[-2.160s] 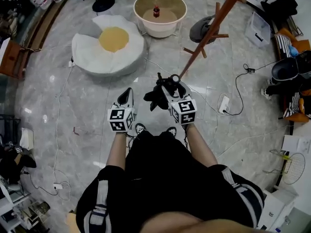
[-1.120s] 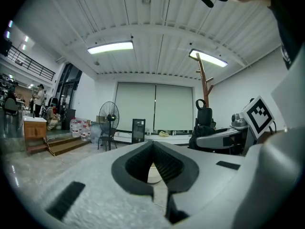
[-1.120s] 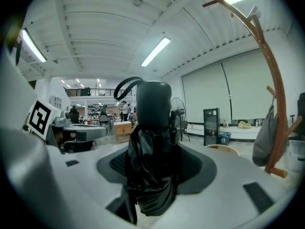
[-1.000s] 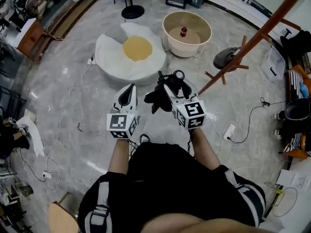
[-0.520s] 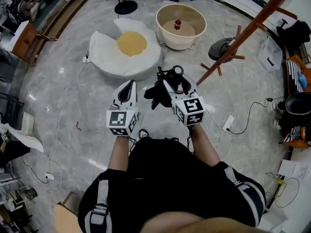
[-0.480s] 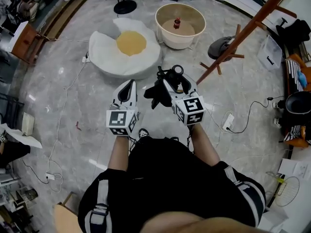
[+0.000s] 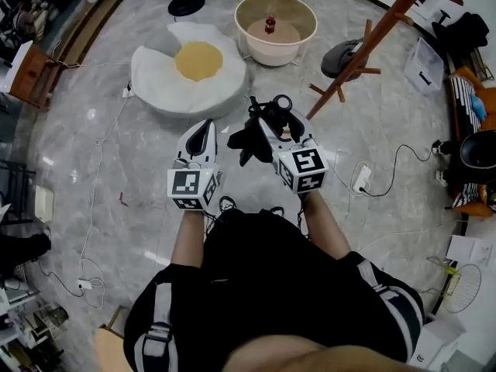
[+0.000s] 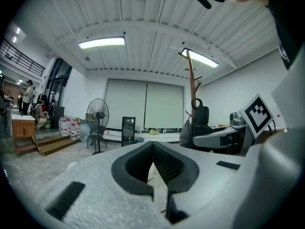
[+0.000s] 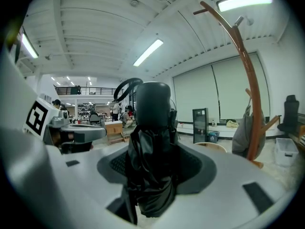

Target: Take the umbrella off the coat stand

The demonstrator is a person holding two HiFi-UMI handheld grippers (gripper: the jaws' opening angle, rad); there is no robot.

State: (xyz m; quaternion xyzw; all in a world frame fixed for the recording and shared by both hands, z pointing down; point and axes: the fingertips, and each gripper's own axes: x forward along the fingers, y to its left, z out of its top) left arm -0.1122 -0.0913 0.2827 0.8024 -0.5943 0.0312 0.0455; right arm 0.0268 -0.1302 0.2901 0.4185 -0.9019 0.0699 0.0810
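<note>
A black folded umbrella (image 7: 245, 141) sticks out ahead of my right gripper (image 7: 273, 126), which is shut on it at chest height. Seen from the right gripper view, the umbrella (image 9: 150, 147) stands upright between the pads of my right gripper (image 9: 155, 168), its round handle and loop on top. The brown coat stand (image 7: 364, 45) leans across the upper right, apart from the umbrella; it also rises at the right (image 9: 248, 80) in the right gripper view. My left gripper (image 7: 204, 130) hangs beside the right one, shut and holding nothing (image 8: 153, 147).
A fried-egg-shaped cushion (image 7: 190, 68) and a round tub (image 7: 275, 25) with a bottle lie ahead on the marble floor. Cables and a power strip (image 7: 360, 178) run to the right. A grey bag (image 9: 243, 132) hangs on the stand. A floor fan (image 8: 97, 116) stands far left.
Both grippers have drifted slightly across the room together, the umbrella still held. The coat stand's foot, earlier right behind the umbrella, now lies off to its right.
</note>
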